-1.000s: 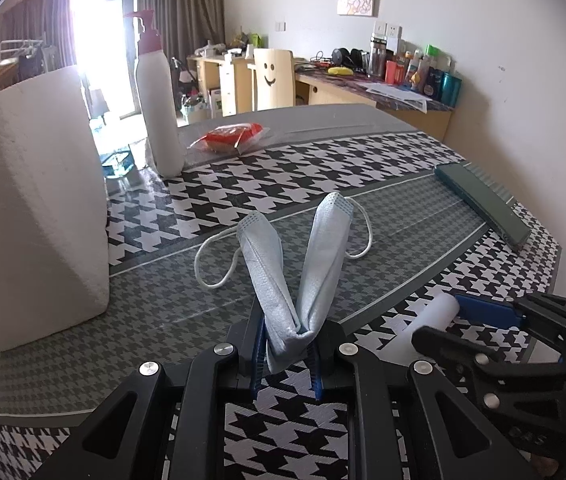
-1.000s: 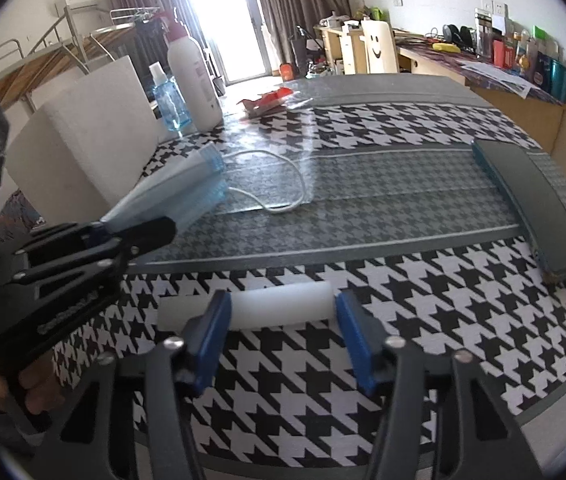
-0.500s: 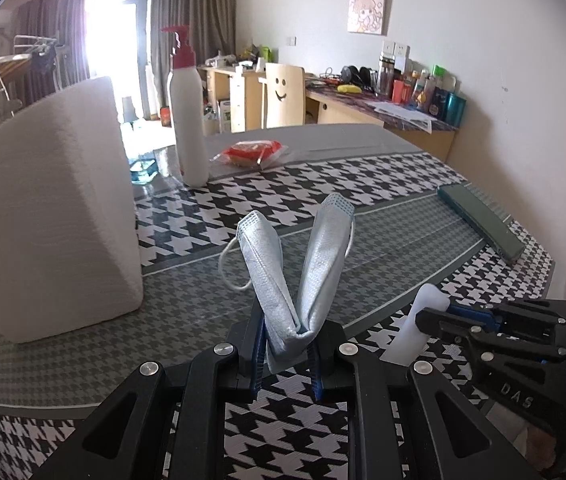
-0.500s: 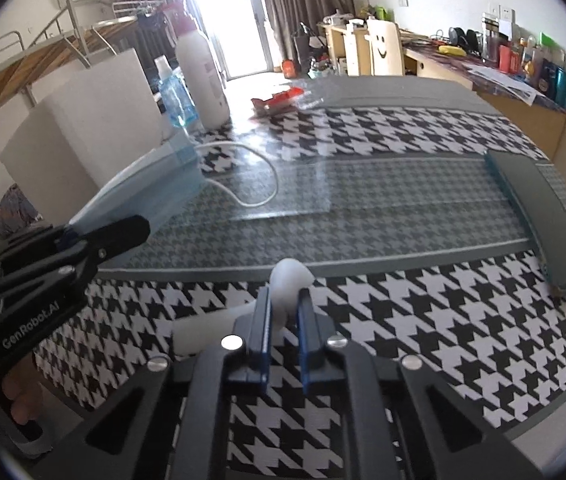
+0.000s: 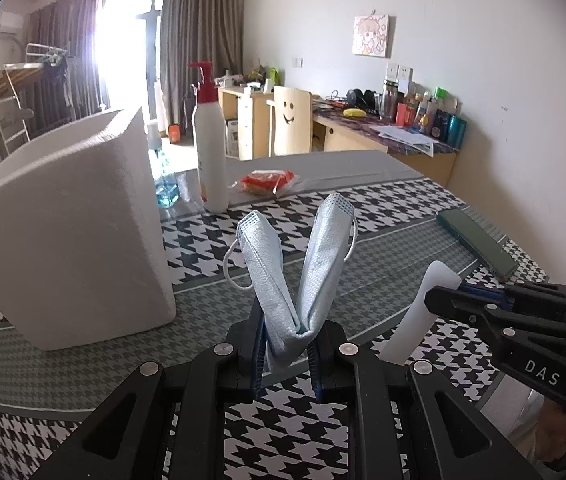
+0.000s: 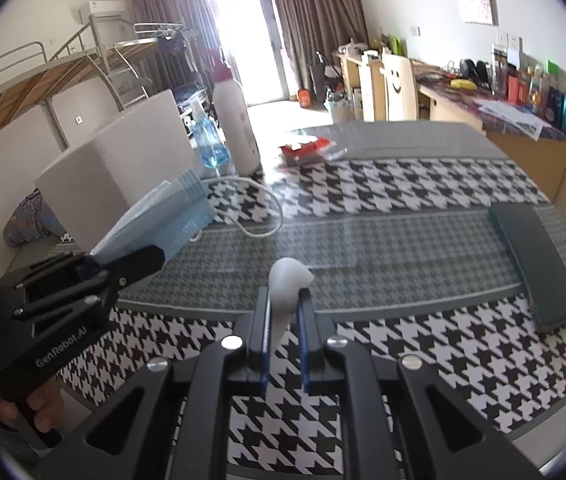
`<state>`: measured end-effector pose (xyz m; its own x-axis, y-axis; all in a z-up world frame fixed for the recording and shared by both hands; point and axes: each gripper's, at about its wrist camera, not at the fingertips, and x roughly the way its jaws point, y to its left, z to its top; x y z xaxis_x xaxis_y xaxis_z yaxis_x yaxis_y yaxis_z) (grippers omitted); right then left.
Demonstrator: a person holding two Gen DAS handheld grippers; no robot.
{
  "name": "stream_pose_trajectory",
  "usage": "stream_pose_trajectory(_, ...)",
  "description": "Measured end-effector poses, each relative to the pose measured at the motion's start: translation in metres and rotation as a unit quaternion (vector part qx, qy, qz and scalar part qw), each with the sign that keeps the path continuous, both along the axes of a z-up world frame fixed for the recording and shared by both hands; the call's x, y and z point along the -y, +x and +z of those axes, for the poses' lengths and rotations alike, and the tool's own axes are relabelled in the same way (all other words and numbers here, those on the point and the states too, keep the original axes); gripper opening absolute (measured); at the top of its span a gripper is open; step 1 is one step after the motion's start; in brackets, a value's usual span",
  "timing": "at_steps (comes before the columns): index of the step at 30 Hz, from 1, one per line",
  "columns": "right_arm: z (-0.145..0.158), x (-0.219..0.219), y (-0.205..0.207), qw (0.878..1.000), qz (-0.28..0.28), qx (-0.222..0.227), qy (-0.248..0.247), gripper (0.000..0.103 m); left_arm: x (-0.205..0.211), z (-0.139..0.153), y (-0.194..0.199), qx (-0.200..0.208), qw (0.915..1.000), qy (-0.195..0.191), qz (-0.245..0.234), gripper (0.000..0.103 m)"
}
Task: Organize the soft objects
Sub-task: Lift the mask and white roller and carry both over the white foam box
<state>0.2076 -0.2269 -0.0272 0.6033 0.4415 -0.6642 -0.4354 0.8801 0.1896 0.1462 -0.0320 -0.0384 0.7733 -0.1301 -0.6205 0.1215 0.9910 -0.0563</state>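
Left wrist view: the houndstooth-patterned table (image 5: pixel 383 208) fills the scene, and the largest thing on it is a white foam block (image 5: pixel 71 232) standing at the left, near the camera. Behind it, farther off, a tall white pump bottle (image 5: pixel 211 160) stands upright, with a small blue bottle (image 5: pixel 165 184) just to its left and a red packet (image 5: pixel 269 180) lying to its right. A flat dark green case (image 5: pixel 477 240) lies at the far right edge of the table. The left gripper (image 5: pixel 287 350) is clamped on the fold of a light blue face mask (image 5: pixel 303 268), whose two halves rise in a V above the jaws, clear of the table, with a white ear loop (image 5: pixel 231 264) hanging at the left half. At the right, the right gripper (image 5: pixel 471 294) pinches a white foam strip (image 5: pixel 419 316) that slants up past its jaws. In the right wrist view the right gripper (image 6: pixel 285 330) shows its blue pads closed on the same foam strip (image 6: pixel 285 280), whose rounded end sticks up beyond them, over the near part of the table (image 6: pixel 403 184). The mask (image 6: pixel 163 216) is held in the left gripper (image 6: pixel 123 268) at the left, in front of the foam block (image 6: pixel 123 160), its loop (image 6: pixel 259 216) trailing onto the table.
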Motion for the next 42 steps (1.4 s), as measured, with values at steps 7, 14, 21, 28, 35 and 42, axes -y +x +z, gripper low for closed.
stream_pose_trajectory(7, 0.01, -0.005, 0.001, 1.0, 0.001, 0.013, 0.002, 0.015, -0.003, 0.009, -0.006, 0.014, 0.9999, 0.004, 0.002, 0.019)
stream_pose_trajectory(14, 0.018, -0.008, -0.001, 1.0, 0.003, 0.023, 0.003, 0.015, -0.005, 0.016, -0.013, 0.029, 0.9995, 0.01, 0.006, 0.019)
stream_pose_trajectory(21, 0.025, -0.01, -0.004, 0.999, 0.004, 0.032, 0.005, 0.015, -0.008, 0.025, -0.018, 0.041, 0.9991, 0.01, 0.005, 0.019)
stream_pose_trajectory(28, 0.034, -0.013, -0.007, 0.999, 0.005, 0.044, 0.006, 0.015, -0.014, 0.034, -0.018, 0.05, 0.9987, 0.01, 0.007, 0.019)
stream_pose_trajectory(35, 0.045, -0.02, -0.007, 0.998, 0.011, 0.059, 0.008, 0.015, -0.017, 0.044, -0.018, 0.064, 0.9979, 0.01, 0.011, 0.019)
stream_pose_trajectory(42, 0.055, -0.025, -0.006, 0.997, 0.017, 0.073, 0.008, 0.015, -0.02, 0.054, -0.018, 0.075, 0.997, 0.01, 0.013, 0.019)
